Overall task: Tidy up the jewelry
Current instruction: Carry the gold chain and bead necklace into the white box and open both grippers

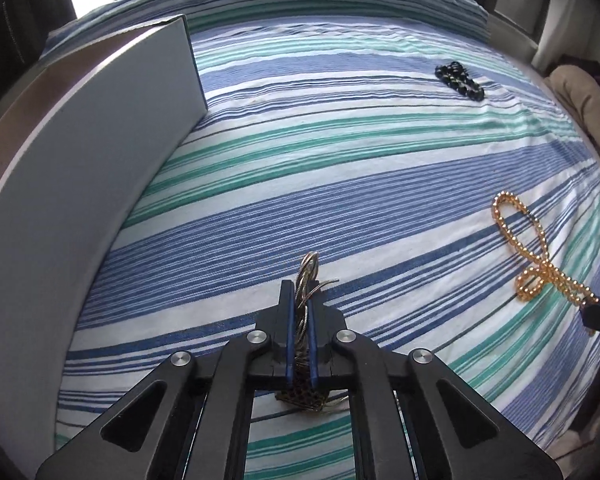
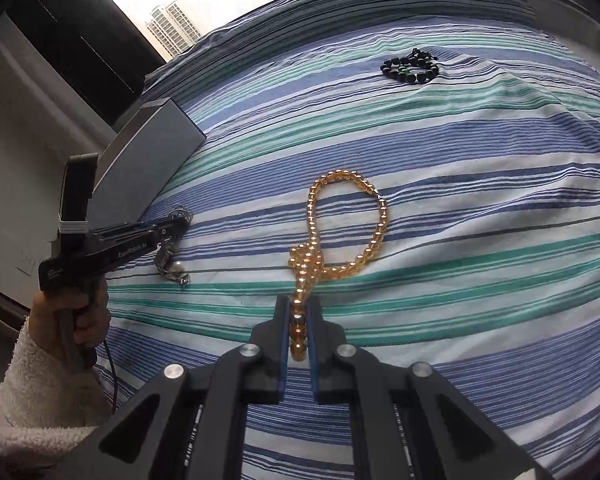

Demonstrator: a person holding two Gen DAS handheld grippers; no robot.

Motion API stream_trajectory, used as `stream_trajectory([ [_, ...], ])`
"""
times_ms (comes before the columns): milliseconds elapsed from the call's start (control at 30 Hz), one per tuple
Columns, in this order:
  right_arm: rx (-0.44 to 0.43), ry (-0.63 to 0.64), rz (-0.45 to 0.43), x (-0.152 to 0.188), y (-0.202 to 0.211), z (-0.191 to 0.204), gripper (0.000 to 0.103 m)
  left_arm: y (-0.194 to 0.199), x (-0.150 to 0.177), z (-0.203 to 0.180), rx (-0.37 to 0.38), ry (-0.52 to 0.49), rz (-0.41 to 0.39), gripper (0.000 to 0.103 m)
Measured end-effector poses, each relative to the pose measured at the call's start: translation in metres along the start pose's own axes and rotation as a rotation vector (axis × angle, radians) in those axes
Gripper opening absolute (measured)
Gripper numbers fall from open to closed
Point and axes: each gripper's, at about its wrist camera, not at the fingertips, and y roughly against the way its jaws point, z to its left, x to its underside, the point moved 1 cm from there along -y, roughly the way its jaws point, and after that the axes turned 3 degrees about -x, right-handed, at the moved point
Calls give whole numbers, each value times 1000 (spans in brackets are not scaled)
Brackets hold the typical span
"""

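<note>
My left gripper (image 1: 300,300) is shut on a bundle of thin silver bangles (image 1: 308,272), held just above the striped bedsheet; part of the bundle hangs below the fingers. It also shows in the right wrist view (image 2: 176,220). My right gripper (image 2: 299,304) is shut on one end of an amber bead necklace (image 2: 340,216), whose loop lies on the sheet ahead. The necklace also shows in the left wrist view (image 1: 524,240). A black bead bracelet (image 1: 460,80) lies farther off on the sheet, also in the right wrist view (image 2: 410,68).
A grey box (image 1: 100,152) stands to the left on the bed, also in the right wrist view (image 2: 148,160). The striped sheet (image 1: 340,160) covers the bed. A window is behind, and a beige cloth (image 1: 588,112) lies at the right edge.
</note>
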Motion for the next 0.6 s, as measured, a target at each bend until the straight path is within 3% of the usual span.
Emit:
stream_trajectory([
  [133, -74, -44, -47, -15, 23, 0, 8, 43, 0, 16, 144, 87, -32, 3],
  [267, -64, 42, -103, -38, 53, 20, 8, 96, -2, 36, 212, 144, -88, 3],
  [600, -168, 228, -140, -96, 92, 95, 8, 185, -14, 72, 157, 203, -154, 3],
])
